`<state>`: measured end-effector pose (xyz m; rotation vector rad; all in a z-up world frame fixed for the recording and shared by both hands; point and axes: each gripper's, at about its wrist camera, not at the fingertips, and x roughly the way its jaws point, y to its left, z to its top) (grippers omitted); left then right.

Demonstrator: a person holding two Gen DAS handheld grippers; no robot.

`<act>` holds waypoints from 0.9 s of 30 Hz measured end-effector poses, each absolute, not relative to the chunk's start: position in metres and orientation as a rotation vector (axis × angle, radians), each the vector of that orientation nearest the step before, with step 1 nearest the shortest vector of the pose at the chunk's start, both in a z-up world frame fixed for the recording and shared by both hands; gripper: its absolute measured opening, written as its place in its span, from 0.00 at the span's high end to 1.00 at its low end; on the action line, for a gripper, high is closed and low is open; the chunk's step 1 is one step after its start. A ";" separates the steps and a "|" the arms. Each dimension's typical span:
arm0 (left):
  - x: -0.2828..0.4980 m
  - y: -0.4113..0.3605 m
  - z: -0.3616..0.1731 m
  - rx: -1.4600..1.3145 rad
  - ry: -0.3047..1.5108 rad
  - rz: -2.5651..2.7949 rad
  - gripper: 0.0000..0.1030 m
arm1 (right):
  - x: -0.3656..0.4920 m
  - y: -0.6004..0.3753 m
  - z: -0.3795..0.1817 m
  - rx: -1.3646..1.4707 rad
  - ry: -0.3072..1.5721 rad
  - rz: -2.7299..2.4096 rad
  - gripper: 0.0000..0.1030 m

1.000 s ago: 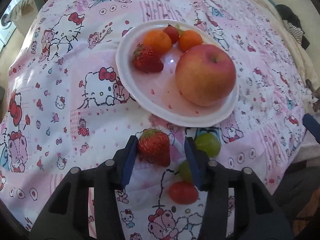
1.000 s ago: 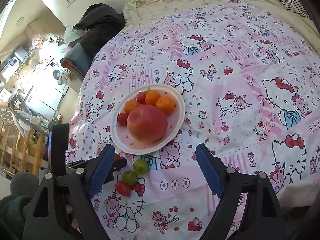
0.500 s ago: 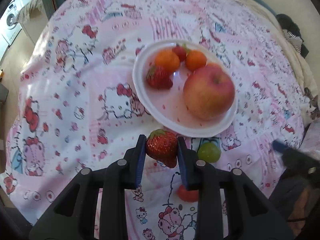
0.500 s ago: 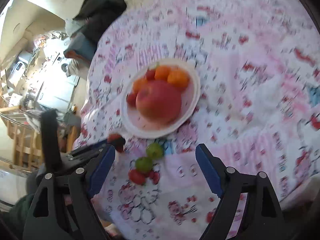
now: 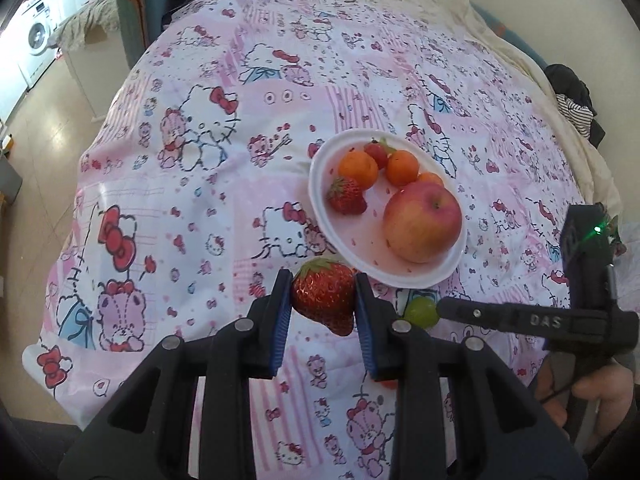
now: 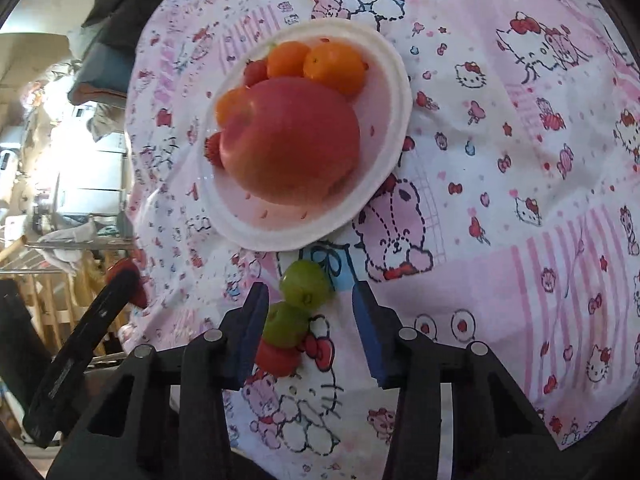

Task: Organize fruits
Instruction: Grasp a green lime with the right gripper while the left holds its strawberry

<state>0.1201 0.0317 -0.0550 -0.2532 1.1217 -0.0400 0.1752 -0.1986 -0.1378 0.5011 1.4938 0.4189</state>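
Pink cartoon-print cloth [image 5: 192,208] covers the whole surface in the left wrist view, with a washing machine [image 5: 38,38] at the upper left edge and pale floor beside it. Right of centre sits a white plate [image 5: 320,208] carrying a big apple [image 5: 422,222], small oranges [image 5: 358,166], and a strawberry [image 5: 346,196] near its left rim. At lower centre the left gripper [image 5: 323,306] is clamped narrow on a large strawberry [image 5: 324,298], held clear of the cloth just below the plate's rim. To its right a green grape [image 5: 420,311] lies at the tip of the other tool, which enters from the right edge. In the right wrist view the plate [image 6: 396,120] fills the upper centre, the apple [image 6: 290,140] hiding much of it. Below, the right gripper [image 6: 308,312] is closing; its fingers flank a green grape [image 6: 306,284] without touching it, a second grape [image 6: 286,324] rests against the left finger [image 6: 252,320], and a red fruit [image 6: 278,358] lies just beneath.
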 end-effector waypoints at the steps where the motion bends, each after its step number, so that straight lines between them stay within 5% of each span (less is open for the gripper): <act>1: 0.119 0.035 -0.055 -0.257 1.121 -0.038 0.74 | 0.177 -0.196 -0.141 0.504 1.503 0.418 0.55; 13: 0.113 0.046 -0.053 -0.285 1.114 -0.034 0.74 | 0.184 -0.175 -0.158 0.411 1.559 0.385 0.56; 18: 0.116 0.041 -0.056 -0.281 1.125 -0.034 0.74 | 0.179 -0.167 -0.155 0.325 1.529 0.395 0.68; 27: 0.121 0.041 -0.063 -0.264 1.127 -0.009 0.74 | 0.179 -0.177 -0.149 0.389 1.503 0.427 0.68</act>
